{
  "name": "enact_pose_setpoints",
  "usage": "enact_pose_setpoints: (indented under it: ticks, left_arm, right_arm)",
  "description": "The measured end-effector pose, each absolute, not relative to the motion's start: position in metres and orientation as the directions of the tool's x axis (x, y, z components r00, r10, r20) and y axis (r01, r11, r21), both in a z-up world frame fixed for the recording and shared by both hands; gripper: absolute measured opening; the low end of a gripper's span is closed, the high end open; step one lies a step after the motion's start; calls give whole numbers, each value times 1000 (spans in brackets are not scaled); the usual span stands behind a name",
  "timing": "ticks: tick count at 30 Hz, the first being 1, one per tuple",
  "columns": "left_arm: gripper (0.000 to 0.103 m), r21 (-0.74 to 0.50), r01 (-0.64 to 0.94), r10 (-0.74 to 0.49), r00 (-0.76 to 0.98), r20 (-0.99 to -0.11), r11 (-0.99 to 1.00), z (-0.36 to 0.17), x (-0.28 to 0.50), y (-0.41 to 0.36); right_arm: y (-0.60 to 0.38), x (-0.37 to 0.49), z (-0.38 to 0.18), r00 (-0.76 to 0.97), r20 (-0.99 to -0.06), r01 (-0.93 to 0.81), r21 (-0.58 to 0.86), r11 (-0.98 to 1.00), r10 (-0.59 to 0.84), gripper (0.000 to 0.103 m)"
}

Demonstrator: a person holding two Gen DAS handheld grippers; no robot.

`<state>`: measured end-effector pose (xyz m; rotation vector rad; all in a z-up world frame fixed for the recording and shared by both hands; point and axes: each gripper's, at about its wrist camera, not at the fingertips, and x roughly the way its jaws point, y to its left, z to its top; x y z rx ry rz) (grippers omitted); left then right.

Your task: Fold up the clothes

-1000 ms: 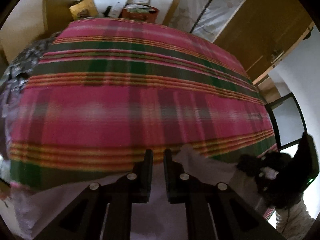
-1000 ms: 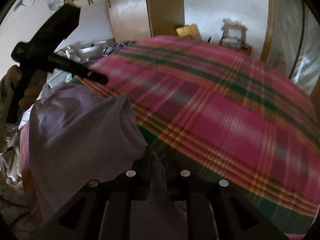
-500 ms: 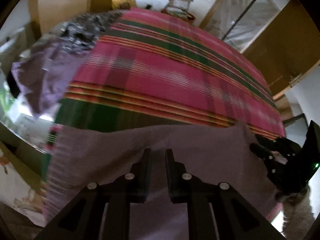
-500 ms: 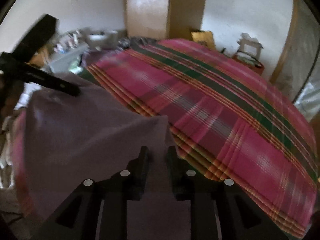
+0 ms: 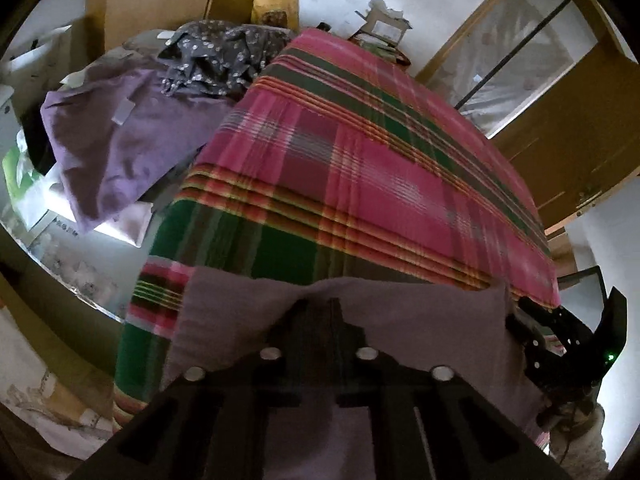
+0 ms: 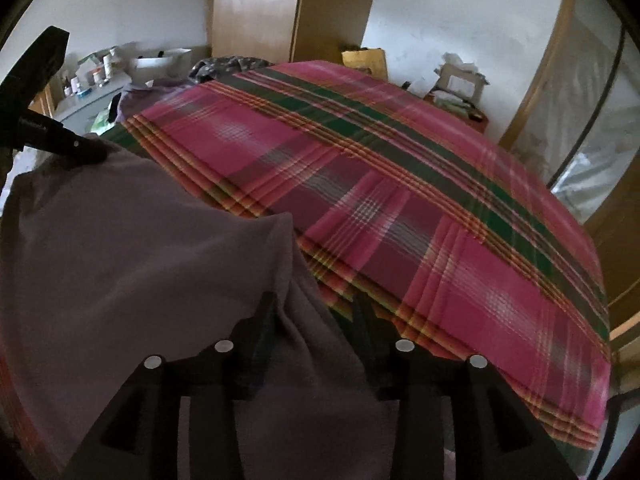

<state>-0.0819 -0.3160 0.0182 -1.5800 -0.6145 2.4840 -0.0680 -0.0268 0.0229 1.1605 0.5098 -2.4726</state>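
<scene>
Mauve garment [image 5: 420,312] hangs plain and smooth over the plaid bedspread [image 5: 380,184], left fingers [image 5: 320,312] pinching its edge, right fingers [image 6: 360,316] parted.

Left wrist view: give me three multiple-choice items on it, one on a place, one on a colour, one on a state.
1. Where is the dotted dark garment?
A. at the bed's far left corner
B. between the tongs
C. hanging on the door
2. The bedcover is mainly:
A. blue
B. pink plaid with green bands
C. plain white
3. The left tongs are:
A. wide open and empty
B. out of view
C. shut on the mauve garment

Key: 1 A, it lies heaped by that corner; 2 B, pink checks crossed by green bands; 3 C, the fingers nearly meet at the cloth's edge.
</scene>
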Motion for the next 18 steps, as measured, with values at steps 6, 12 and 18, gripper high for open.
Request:
enact_pose_setpoints:
  ticks: [6,12,18]
  left_arm:
    - [6,-418,97,329,-467,-821,-903,24,-76,-324]
    - [17,-399,111,296,-500,-814,-910,40,-47,-337]
    - [26,-424,134,294,-538,-790,-896,52,-7,-348]
  right_arm:
    - [-30,-64,27,-607,-784,415,-171,-894,-131,39]
    - [-38,-41,51,-666,-735,377,-184,-908,-128,39]
    - [-62,-7,64,-663,-701,444,-85,-892,-263,42]
